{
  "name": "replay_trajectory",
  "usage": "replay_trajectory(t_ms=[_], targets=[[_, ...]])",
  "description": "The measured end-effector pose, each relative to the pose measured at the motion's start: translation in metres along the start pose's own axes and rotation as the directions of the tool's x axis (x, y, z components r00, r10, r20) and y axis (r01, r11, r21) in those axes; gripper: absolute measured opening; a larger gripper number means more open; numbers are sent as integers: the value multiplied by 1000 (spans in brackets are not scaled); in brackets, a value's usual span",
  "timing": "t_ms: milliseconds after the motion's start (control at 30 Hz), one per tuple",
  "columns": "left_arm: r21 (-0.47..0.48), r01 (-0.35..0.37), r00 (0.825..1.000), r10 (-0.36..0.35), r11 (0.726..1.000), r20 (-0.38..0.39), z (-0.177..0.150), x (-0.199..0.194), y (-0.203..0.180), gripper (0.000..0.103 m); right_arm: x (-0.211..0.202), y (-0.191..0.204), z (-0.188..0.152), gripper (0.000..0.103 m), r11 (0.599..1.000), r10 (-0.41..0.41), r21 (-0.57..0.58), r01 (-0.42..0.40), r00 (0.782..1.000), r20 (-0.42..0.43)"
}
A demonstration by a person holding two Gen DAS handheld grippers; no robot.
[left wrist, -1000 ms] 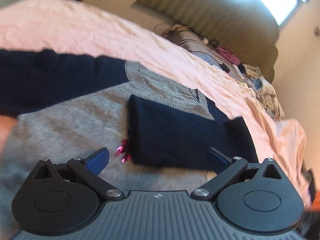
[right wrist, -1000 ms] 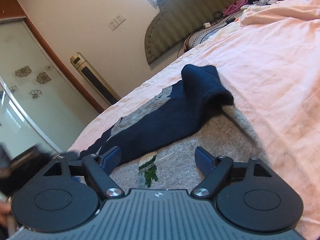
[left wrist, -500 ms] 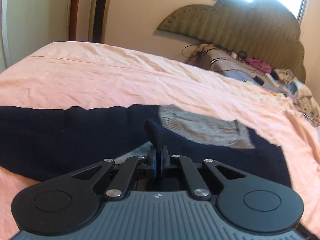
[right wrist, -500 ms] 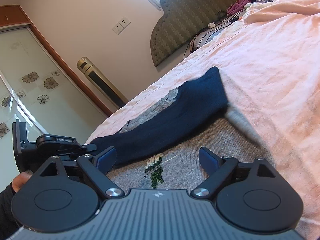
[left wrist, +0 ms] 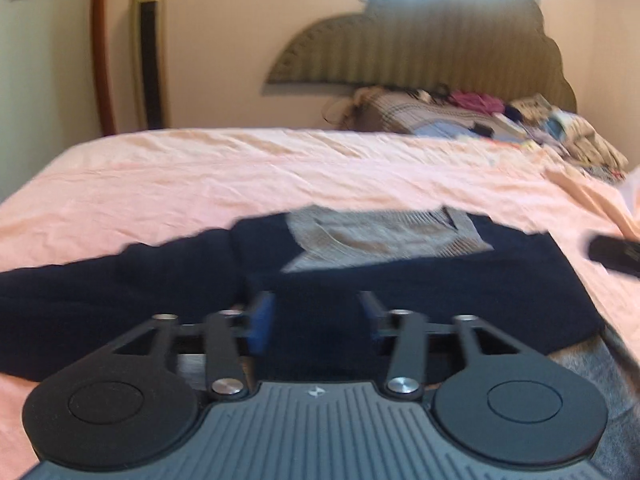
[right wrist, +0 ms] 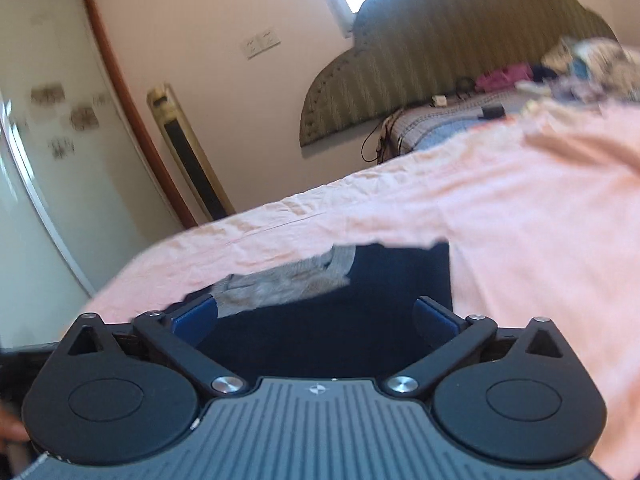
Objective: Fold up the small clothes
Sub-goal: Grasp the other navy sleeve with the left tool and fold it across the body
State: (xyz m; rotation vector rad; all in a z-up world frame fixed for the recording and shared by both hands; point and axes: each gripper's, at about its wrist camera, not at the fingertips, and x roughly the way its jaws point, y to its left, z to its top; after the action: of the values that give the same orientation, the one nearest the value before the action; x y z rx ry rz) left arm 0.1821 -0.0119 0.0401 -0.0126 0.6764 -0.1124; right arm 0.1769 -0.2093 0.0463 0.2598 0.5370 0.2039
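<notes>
A small sweater with a grey body and collar (left wrist: 384, 240) and navy sleeves (left wrist: 440, 300) lies flat on the pink bedsheet (left wrist: 240, 176). One navy sleeve (left wrist: 80, 304) stretches to the left; the other is folded across the chest. My left gripper (left wrist: 316, 316) is open just above the folded navy sleeve and holds nothing. My right gripper (right wrist: 316, 312) is open over the navy cloth (right wrist: 360, 320), with the grey collar (right wrist: 280, 284) beyond its left finger. The right gripper's tip (left wrist: 616, 254) shows at the left wrist view's right edge.
An olive headboard (left wrist: 440, 52) stands at the far end of the bed, with a pile of clothes and bedding (left wrist: 500, 120) below it. A tall fan heater (left wrist: 150, 48) and a sliding door (right wrist: 48, 160) stand by the left wall.
My left gripper was shut on the navy sleeve half a second ago; it has opened and let the sleeve go. Both grippers have swung to look along the bed.
</notes>
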Motion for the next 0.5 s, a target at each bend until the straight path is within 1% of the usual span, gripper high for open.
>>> replay_trajectory(t_ms=[33,67,100,133,167,200,233,267,300,333,367,400,433,500], targets=[[12,-18,1000,18,1000,3,-3,6,-5,63,20,0,4,103,999,-36,-35,35,999,-39],[18,-39,999,39,999,1,-5,12,-8,63,41,-3,5,102,995,-86,-62,80,992,-91],[22,-37,999,38,999,-27,-7,19,-9,66,59,-7,4,101,990,-127,-76,117,982,-141],[20,-28,997,29,999,-75,-10,29,-7,70,70,-10,1,101,986,-152,-90,137,972,-181],[11,-23,997,24,1000,-78,-14,34,-3,73,80,-13,-7,101,981,-175,-124,152,963,-204],[8,-20,999,20,1000,-50,-18,34,1,78,82,-12,-17,103,965,-211,-193,175,960,-184],[19,-7,999,8,1000,-38,-22,34,4,80,83,-11,-25,103,952,-227,-247,183,960,-165],[28,0,1000,1,1000,-30,-24,34,5,81,80,-17,-27,103,960,-205,-222,169,967,-154],[24,7,1000,-6,1000,-28,-24,34,7,82,80,-24,-25,103,967,-202,-189,172,967,-156],[17,4,1000,-3,1000,-28,-23,35,8,86,82,-30,-22,103,968,-216,-166,189,964,-157],[12,-9,999,9,1000,-35,-22,37,8,90,83,-30,-22,103,967,-219,-171,191,963,-159],[-20,-14,998,13,1000,-56,-20,39,13,95,85,-27,-23,103,962,-230,-187,199,960,-160],[-38,-20,998,17,999,-56,-19,37,17,97,85,-27,-23,103,962,-231,-188,200,960,-159],[-63,-71,996,68,995,-58,-19,23,28,95,82,-28,-23,103,963,-226,-182,197,961,-157]])
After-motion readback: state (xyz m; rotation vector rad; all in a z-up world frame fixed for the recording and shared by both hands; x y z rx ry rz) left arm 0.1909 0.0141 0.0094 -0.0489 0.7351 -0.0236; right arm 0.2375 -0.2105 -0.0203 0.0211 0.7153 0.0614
